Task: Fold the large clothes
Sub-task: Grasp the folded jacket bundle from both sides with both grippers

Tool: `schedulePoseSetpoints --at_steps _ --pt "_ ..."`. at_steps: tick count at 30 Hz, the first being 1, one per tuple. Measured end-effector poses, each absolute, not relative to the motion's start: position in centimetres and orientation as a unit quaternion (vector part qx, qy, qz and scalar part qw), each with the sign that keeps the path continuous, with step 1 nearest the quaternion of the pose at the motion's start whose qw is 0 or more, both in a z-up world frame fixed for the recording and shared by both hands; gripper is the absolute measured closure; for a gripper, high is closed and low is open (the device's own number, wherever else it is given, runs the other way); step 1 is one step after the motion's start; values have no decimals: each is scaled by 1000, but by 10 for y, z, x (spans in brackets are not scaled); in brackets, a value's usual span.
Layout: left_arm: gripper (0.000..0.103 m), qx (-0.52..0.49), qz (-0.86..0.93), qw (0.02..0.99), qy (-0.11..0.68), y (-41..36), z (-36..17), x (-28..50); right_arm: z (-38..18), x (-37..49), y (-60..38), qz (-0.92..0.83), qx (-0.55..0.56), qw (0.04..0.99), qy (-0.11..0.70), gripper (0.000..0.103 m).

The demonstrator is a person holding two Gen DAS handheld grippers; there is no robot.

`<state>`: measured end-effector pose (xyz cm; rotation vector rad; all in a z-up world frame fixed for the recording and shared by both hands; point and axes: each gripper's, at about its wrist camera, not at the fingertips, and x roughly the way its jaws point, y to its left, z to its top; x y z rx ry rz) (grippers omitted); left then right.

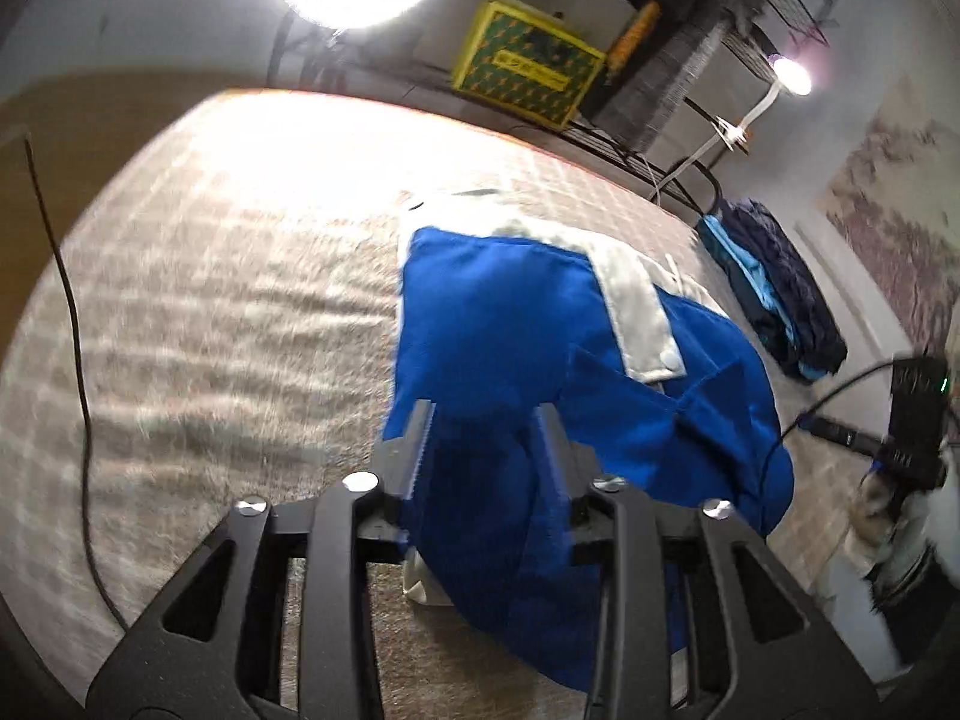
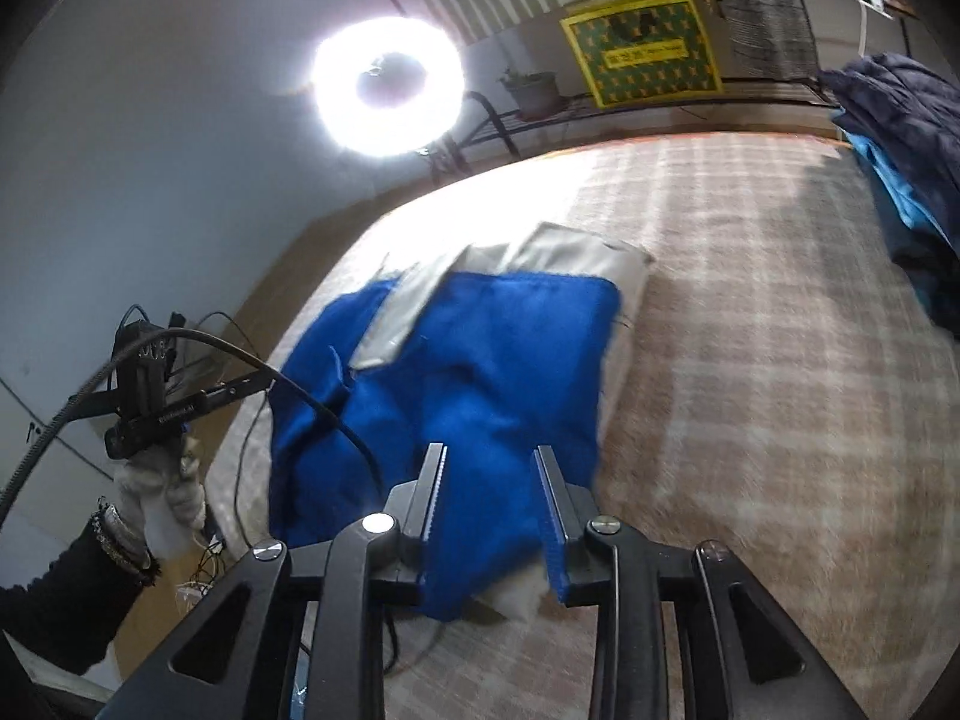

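Observation:
A blue garment with white trim [image 1: 516, 324] lies partly folded on the plaid bed cover [image 1: 210, 300]. My left gripper [image 1: 487, 414] is open above its near end, with blue cloth between and below the fingers. In the right wrist view the same blue garment [image 2: 480, 360] lies ahead. My right gripper [image 2: 489, 456] is open over its near edge. The right gripper, held in a gloved hand, shows at the right edge of the left wrist view [image 1: 912, 420]. The left gripper shows at the left of the right wrist view [image 2: 150, 396].
A pile of dark and light blue clothes [image 1: 774, 294] lies at the bed's far right, also in the right wrist view [image 2: 900, 168]. A ring light [image 2: 389, 93], a green and yellow box [image 1: 528, 66] and a metal rack stand behind the bed. Cables hang near both grippers.

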<state>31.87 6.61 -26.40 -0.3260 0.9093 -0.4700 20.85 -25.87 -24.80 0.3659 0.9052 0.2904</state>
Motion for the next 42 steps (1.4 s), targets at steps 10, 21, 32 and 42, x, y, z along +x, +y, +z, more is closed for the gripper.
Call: schedulePoseSetpoints --at_steps 10,21,32,42 --pt "29 -324 -246 779 478 113 -294 375 -283 238 -314 158 314 821 449 28" --pt "29 -406 -291 707 500 109 -328 412 -317 269 -323 173 367 788 463 27" --pt "29 -393 -318 693 514 91 -335 427 -337 310 -310 222 404 759 460 50" --pt "38 -355 -309 719 512 64 -326 433 -334 315 -297 227 410 757 454 48"
